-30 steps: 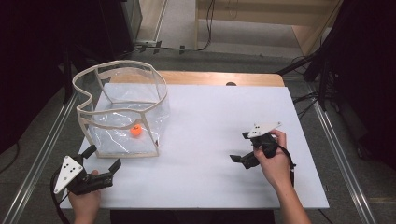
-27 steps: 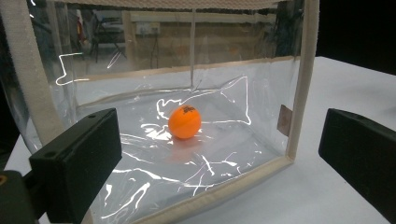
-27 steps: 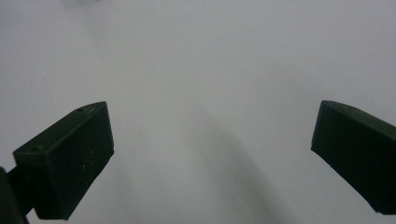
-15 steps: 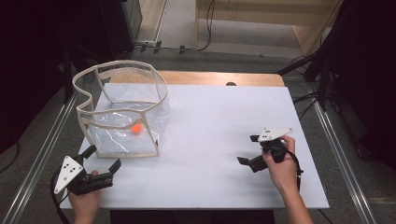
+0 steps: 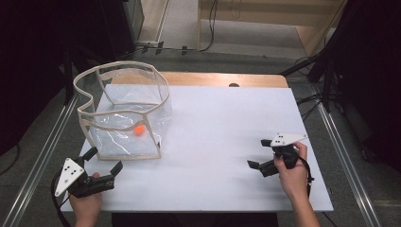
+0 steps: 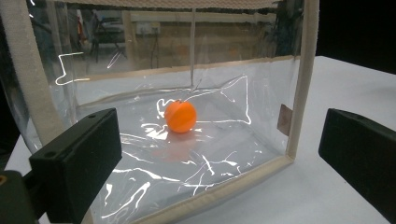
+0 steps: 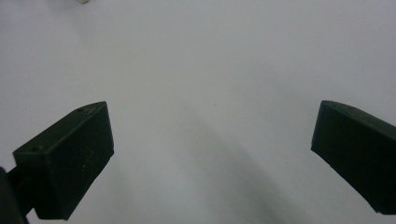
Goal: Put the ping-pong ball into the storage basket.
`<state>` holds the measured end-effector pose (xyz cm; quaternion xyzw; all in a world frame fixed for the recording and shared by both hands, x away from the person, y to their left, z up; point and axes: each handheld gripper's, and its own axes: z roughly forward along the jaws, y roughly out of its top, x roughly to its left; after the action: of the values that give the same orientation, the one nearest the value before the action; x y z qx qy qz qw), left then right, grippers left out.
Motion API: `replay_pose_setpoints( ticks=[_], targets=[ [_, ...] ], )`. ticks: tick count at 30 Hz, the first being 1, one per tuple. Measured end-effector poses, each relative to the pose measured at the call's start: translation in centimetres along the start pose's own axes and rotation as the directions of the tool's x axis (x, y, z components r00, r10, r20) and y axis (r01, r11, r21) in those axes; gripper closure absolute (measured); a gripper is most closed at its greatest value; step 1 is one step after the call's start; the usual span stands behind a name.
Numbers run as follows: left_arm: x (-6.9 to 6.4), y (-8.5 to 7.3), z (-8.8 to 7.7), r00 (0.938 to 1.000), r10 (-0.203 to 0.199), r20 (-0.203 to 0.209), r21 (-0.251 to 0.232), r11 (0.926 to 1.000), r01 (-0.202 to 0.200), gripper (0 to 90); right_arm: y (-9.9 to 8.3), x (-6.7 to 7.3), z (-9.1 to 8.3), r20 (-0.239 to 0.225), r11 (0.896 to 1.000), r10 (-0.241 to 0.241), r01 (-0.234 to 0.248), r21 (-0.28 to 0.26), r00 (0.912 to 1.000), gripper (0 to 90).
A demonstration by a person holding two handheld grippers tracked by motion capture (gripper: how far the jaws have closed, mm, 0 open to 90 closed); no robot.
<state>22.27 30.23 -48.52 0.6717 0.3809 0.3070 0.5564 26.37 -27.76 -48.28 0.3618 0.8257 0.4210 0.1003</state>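
An orange ball [image 5: 138, 129] sits on the floor of a clear plastic bag [image 5: 124, 118] with cream trim, standing at the left of the white table [image 5: 227, 142]. The left gripper [image 5: 103, 161] hovers just in front of the bag's near edge, jaws spread wide and empty. The right gripper [image 5: 260, 153] is well apart over bare tabletop, likewise spread and holding nothing.

The high view is looking forward and down over the whole white worktop [image 5: 217, 142] from the person's side. The left claw [image 5: 104, 160] camera is sitting low and close, facing the clear bag [image 6: 196, 116] also standing at the high view's left. The right claw [image 5: 259, 153] camera is staring down at bare worktop from close up.
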Motion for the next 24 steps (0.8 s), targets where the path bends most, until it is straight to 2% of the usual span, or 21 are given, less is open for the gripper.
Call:
replay_pose_setpoints(
  ticks=[8, 24],
  targets=[
    [0.0, 0.0, 0.0, 1.0000, 0.001, -0.002, 0.001, 1.0000, -0.001, 0.1, -1.4, -0.5, -0.9, 0.017, 0.999, 0.029, -0.029, -0.018, 0.9994, 0.0],
    [0.0, 0.0, 0.0, 1.0000, 0.001, -0.003, 0.000, 1.0000, -0.001, 0.1, -3.3, -1.2, -2.3, 0.041, 0.994, 0.059, -0.055, -0.089, 0.9974, 0.0]
  ],
)
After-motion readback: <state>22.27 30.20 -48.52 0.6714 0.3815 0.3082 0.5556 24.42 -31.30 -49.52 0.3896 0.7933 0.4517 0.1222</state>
